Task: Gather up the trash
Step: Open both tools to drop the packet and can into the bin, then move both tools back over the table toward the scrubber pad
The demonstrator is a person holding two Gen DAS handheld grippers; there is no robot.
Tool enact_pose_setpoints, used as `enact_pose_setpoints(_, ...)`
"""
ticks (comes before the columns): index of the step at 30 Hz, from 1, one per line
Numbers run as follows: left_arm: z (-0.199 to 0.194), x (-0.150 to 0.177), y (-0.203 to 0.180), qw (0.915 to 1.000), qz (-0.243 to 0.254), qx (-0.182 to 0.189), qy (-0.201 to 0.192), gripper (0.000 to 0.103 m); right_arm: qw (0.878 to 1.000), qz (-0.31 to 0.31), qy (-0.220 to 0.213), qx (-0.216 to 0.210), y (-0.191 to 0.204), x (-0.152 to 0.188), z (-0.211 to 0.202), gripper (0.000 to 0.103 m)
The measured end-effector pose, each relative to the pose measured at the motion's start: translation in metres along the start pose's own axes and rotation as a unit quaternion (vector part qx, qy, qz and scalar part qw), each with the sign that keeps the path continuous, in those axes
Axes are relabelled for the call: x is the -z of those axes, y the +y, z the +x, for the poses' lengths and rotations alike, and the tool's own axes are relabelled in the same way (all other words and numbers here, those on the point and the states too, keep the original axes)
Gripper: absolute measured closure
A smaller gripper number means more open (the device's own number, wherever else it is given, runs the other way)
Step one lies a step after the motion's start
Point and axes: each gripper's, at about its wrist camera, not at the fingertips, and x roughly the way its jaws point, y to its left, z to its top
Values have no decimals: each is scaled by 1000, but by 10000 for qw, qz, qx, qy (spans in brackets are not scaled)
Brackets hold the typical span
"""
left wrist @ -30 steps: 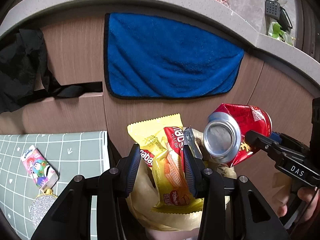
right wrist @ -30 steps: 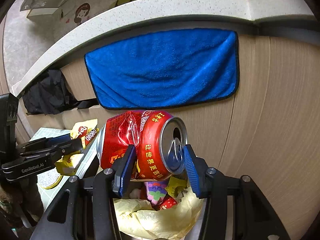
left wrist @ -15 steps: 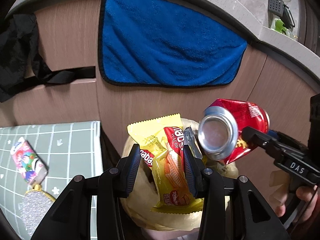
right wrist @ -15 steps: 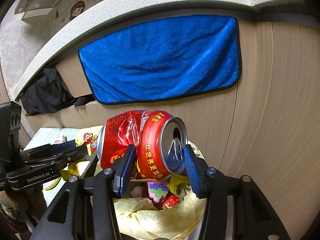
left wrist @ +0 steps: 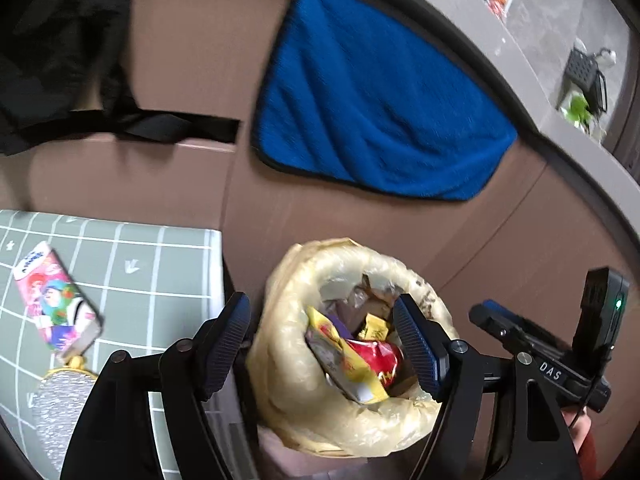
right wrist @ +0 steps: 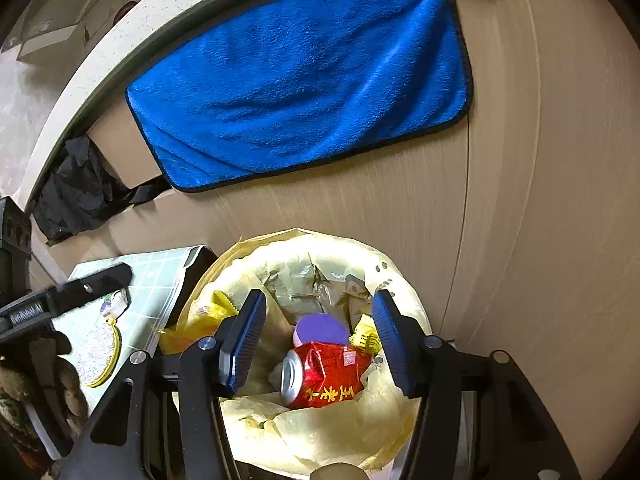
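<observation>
Right wrist view: the right gripper (right wrist: 320,338) hangs over the trash bin (right wrist: 304,440) with its jaws spread wide and nothing between them. The bin is lined with a pale yellow bag (right wrist: 340,432). Inside lie the crushed red can (right wrist: 324,374) on its side, a purple disc (right wrist: 322,328) just behind it and yellow wrappers (right wrist: 202,318) along the left wall. Left wrist view: the left gripper (left wrist: 326,342) is likewise released and empty above the same bin, where the yellow wafer wrapper (left wrist: 348,364) rests on the can. Left of the bin, a green grid mat (left wrist: 132,264) carries a colourful packet (left wrist: 54,306) and a glittery round pad (left wrist: 60,408). Behind the bin, a blue towel (right wrist: 304,80) hangs on the wood cabinet front (right wrist: 520,200), below a stone counter edge (left wrist: 500,52).
</observation>
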Motion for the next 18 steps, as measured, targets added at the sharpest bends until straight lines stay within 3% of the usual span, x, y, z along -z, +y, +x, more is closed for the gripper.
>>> enact_pose_setpoints(4, -19, -4, 14, 9998, -32, -99, -173, 29, 9999, -51, -105, 34, 6, 1, -8, 50)
enact_pose_setpoints(9, -54, 3, 47, 9978, 8, -525, -398, 29, 9991, -246, -337, -5, 22, 0, -22, 50)
enact_pose_setpoints(13, -82, 14, 89, 9947, -290, -842, -521, 29, 9977, -440, -395, -338, 47, 3, -24, 49)
enact_pose_setpoints(18, -116, 30, 146, 9879, -810, -1203, -552, 29, 9932, -743, -176, -879, 88, 13, -11, 49)
